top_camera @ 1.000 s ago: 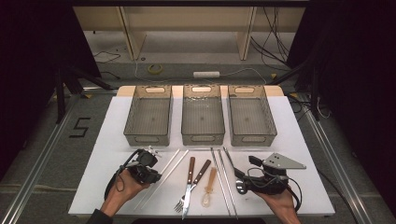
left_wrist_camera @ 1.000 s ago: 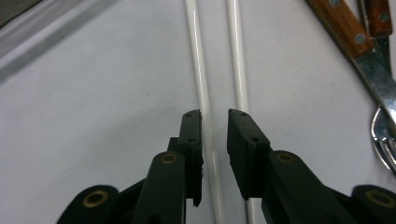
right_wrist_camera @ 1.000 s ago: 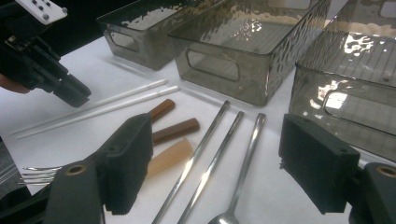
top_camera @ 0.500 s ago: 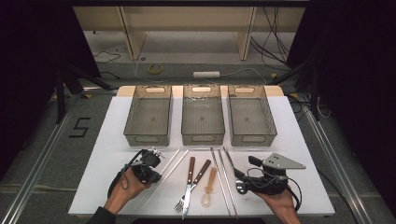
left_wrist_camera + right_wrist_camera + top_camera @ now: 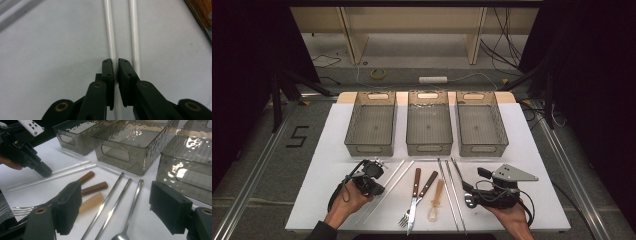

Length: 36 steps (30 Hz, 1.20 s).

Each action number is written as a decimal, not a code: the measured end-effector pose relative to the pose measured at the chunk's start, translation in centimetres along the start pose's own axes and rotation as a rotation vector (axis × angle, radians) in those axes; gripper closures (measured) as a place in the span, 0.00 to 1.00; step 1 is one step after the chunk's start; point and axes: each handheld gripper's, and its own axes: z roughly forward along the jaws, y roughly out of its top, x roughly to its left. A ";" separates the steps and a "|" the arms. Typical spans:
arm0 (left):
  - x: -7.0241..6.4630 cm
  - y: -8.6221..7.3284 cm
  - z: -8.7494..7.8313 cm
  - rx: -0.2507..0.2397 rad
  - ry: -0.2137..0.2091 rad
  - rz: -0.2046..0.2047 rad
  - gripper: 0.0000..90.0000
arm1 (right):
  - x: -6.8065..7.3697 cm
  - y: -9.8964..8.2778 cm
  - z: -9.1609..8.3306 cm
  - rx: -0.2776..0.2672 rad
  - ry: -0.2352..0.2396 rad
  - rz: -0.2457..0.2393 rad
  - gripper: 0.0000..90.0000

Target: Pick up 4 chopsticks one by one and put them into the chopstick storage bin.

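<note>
One white chopstick (image 5: 111, 37) is clamped between the jaws of the left gripper (image 5: 114, 61), which have just been closing on it. The second white chopstick (image 5: 134, 37) lies just beside the first, outside the jaws, on the white table (image 5: 50, 62). In the high view the left gripper (image 5: 371, 176) is seen at the near left part of the table, over the pair of white chopsticks, in front of the left bin (image 5: 371, 122).

The right gripper (image 5: 115, 212) is held with its jaws wide apart, and nothing is pressed between them. Under its jaws two metal chopsticks (image 5: 110, 200) and a metal spoon (image 5: 131, 212) are seen. Beside these lie a fork (image 5: 20, 211), two brown wooden handles (image 5: 93, 188) and a pale orange handle (image 5: 91, 202). In the high view the right gripper (image 5: 472, 192) is at the near right part of the table.
</note>
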 end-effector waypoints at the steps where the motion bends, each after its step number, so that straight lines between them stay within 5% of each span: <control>1: 0.0 0.0 0.0 -0.004 -0.002 -0.006 0.92 | 0.0 0.0 0.0 0.000 0.000 -0.001 0.30; 15: 0.0 -0.2 -0.2 -0.023 -0.011 0.010 0.94 | 0.0 0.0 0.0 0.004 0.008 -0.003 0.30; 36: 0.4 -0.7 -3.3 -0.123 -0.024 0.066 0.94 | 0.0 0.0 0.1 0.009 0.010 0.000 0.30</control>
